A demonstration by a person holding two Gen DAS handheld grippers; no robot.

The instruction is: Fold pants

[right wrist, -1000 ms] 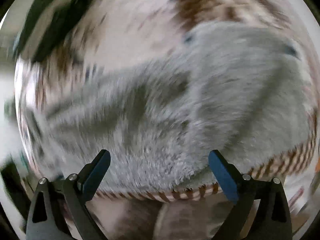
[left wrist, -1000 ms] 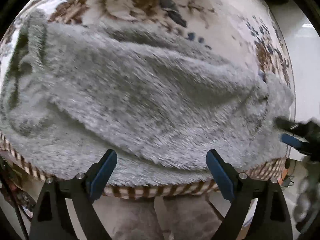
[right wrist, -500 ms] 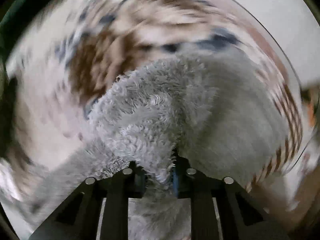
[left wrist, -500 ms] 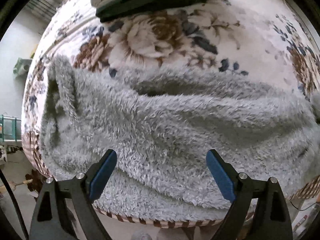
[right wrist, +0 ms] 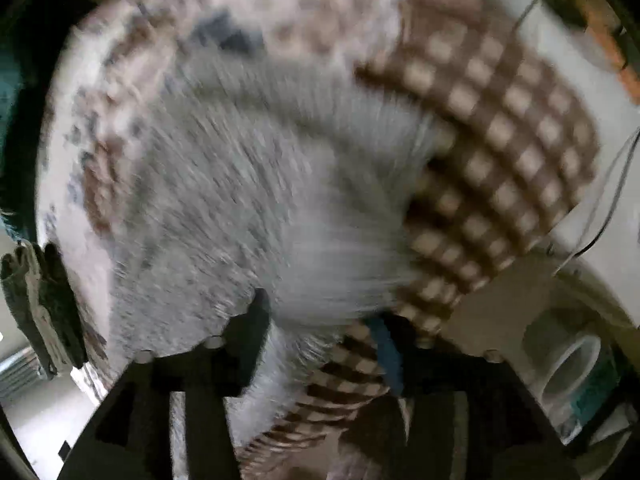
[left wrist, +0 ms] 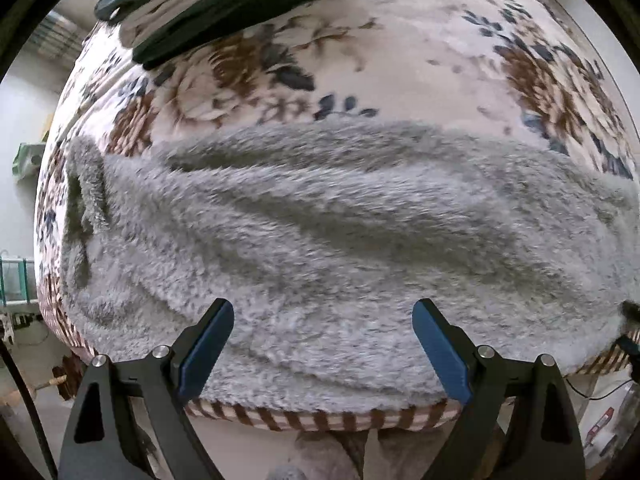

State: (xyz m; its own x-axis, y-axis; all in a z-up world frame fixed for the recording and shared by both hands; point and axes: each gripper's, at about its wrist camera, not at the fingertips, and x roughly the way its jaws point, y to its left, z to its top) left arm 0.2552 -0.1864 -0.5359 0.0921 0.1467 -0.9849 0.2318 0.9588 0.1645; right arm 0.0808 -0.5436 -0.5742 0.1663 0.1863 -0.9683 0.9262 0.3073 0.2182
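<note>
Grey fluffy pants (left wrist: 320, 232) lie spread sideways across a floral blanket (left wrist: 400, 60) on a table, reaching its near edge. My left gripper (left wrist: 322, 340) is open and empty, hovering over the near edge of the pants. My right gripper (right wrist: 320, 332) shows in the blurred right wrist view, its jaws partly closed on an end of the pants (right wrist: 256, 200) at the right edge of the table. Part of the right gripper (left wrist: 628, 316) also shows at the right edge of the left wrist view.
A stack of folded dark and light clothes (left wrist: 216, 4) lies at the far left of the blanket. The blanket's brown checked border (right wrist: 500, 120) hangs over the table's edge. Floor and clutter (right wrist: 568, 368) show beside the table.
My right gripper closed on the end of the pants and is swinging fast with it, blurring its view. My left gripper stayed open and drew back slightly, showing more of the blanket.
</note>
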